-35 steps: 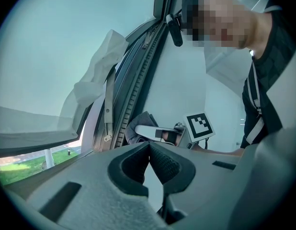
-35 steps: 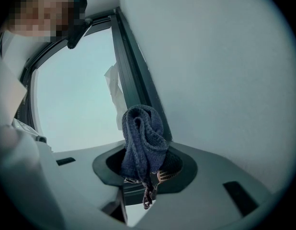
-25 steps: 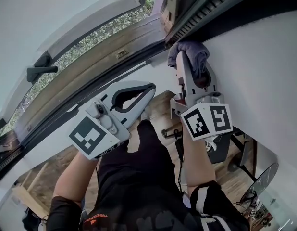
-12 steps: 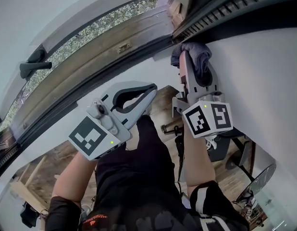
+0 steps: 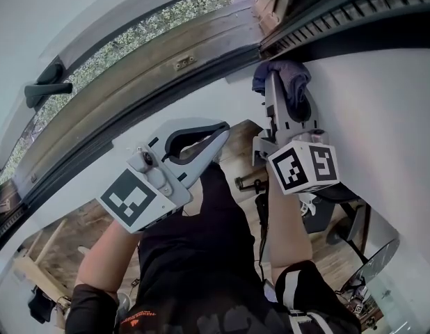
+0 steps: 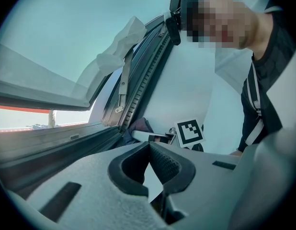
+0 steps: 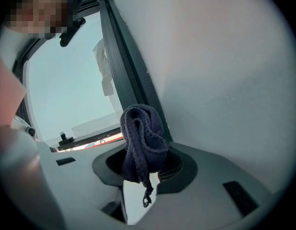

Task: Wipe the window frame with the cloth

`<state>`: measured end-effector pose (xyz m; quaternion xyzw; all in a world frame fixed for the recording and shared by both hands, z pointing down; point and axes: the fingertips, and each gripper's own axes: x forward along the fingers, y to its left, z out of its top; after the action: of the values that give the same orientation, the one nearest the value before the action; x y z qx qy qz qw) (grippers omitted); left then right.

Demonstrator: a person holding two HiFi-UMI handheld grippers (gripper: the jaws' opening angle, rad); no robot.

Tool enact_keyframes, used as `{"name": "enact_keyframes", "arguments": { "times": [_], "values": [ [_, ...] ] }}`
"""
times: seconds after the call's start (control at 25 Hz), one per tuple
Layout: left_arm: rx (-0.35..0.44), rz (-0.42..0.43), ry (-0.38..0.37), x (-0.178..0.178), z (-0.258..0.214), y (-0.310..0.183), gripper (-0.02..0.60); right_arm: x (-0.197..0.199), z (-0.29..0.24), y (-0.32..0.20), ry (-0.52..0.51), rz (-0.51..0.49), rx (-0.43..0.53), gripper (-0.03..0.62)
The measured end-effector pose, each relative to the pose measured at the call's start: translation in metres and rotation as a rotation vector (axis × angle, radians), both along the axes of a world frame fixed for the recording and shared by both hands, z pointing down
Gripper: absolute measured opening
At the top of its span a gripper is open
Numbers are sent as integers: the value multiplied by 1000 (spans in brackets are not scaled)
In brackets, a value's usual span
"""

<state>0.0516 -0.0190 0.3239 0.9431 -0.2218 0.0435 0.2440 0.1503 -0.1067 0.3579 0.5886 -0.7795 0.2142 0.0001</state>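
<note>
The cloth (image 5: 284, 75) sits between the right tongs (image 5: 287, 97), up at the lower edge of the window frame (image 5: 326, 16), where the frame meets the wall (image 5: 382, 110). Whether cloth and frame touch cannot be told. The left tongs (image 5: 219, 128) hang lower and to the left, apart from the frame. The window handle (image 5: 45, 89) is far off to the left, on the sash.

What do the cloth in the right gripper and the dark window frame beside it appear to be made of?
Cloth: soft knitted fabric, dark blue-grey and matte. Ribbed stitches and a loose thread loop show.
Window frame: smooth and dark grey with a dull sheen and straight ribbed tracks. It is probably painted metal or plastic, but the pictures leave that open.
</note>
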Motion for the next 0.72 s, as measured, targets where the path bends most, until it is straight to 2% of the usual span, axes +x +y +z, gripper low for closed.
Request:
{"name": "enact_keyframes", "arguments": {
  "times": [0.28, 0.72],
  "values": [
    [-19, 1, -8, 0, 12, 6, 20, 0, 11, -1, -22, 5, 10, 119],
    [-24, -4, -15, -3, 17, 10, 20, 1, 27, -3, -45, 20, -41, 118]
  ]
}}
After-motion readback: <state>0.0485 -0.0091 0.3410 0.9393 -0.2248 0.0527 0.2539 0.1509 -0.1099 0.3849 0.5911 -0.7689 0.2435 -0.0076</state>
